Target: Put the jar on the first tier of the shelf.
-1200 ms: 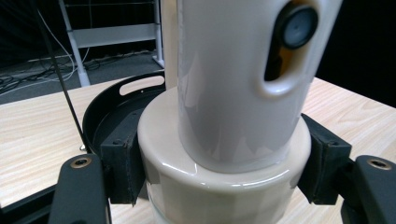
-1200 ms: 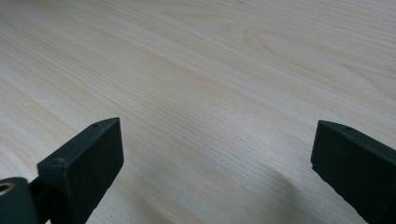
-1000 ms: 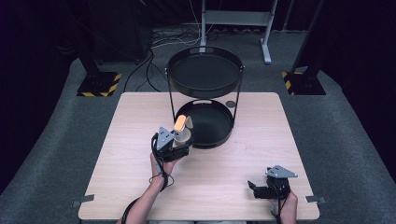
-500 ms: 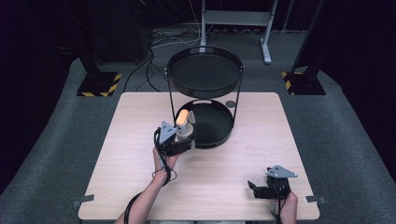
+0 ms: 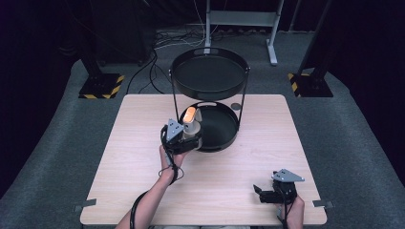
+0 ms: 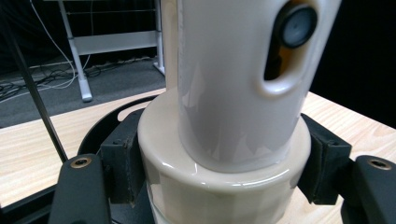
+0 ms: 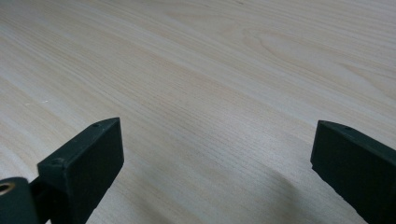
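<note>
A: The room is dark, with a grey floor, cables and a metal stand (image 5: 239,19) behind a pale wooden table (image 5: 143,157). What sits on the table?

B: A black two-tier rack: an upper tray (image 5: 210,93) held on thin rods above a lower tray (image 5: 224,140). A small grey disc (image 5: 236,106) lies on the wood just behind the lower tray.

A: And the left gripper (image 5: 184,139)?

B: It is at the near left rim of the lower tray, its jaws clamped on a cream bottle (image 5: 192,125). In the left gripper view the black pads (image 6: 125,168) press against both sides of the bottle's (image 6: 224,140) wide round base, and the narrower glossy body rises above them, with an oval opening showing orange and a grey button inside.

A: Where is the bottle, exactly?

B: Held over the lower tray's left edge, orange top pointing up and away. Whether its base touches the tray, I cannot tell.

A: The right gripper (image 5: 267,193)?

B: Near the table's front right corner, well apart from the rack. Its jaws are spread wide over bare wood, holding nothing.
</note>
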`<control>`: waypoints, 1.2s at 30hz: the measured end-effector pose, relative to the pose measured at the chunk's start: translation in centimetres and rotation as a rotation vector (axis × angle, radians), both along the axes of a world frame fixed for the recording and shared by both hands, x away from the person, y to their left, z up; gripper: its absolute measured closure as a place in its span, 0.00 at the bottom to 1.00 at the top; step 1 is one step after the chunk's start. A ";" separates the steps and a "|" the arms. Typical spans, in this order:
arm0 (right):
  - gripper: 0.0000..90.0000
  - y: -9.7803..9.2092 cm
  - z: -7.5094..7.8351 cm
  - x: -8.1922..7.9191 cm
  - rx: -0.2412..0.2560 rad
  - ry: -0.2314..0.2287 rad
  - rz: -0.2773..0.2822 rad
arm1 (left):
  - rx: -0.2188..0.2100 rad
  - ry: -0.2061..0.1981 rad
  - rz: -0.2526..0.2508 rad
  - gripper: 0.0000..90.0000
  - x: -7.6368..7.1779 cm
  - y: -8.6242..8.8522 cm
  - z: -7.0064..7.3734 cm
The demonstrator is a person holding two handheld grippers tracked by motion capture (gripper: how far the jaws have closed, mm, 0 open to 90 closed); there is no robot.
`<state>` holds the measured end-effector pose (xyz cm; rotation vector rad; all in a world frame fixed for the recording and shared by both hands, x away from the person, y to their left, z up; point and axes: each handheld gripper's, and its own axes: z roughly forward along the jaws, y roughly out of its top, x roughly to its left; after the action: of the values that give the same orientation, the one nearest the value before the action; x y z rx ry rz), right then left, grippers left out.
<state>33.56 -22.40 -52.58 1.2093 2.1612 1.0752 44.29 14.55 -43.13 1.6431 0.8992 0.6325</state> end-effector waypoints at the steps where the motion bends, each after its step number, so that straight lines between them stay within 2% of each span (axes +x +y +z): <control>1: 0.02 0.0 0.0 0.0 0.000 0.000 0.001 | 0.000 0.000 0.001 0.33 0.2 -0.1 0.1; 17: 0.02 0.0 0.0 0.0 -0.001 0.000 0.001 | 0.021 0.006 0.023 0.33 1.9 -0.8 0.1; 36: 0.02 0.0 0.0 0.0 -0.001 0.000 0.001 | 0.031 0.010 0.030 0.33 2.9 -1.6 0.0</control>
<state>33.55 -22.39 -52.58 1.2079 2.1620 1.0747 47.22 12.99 -43.08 1.6641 0.9269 0.6628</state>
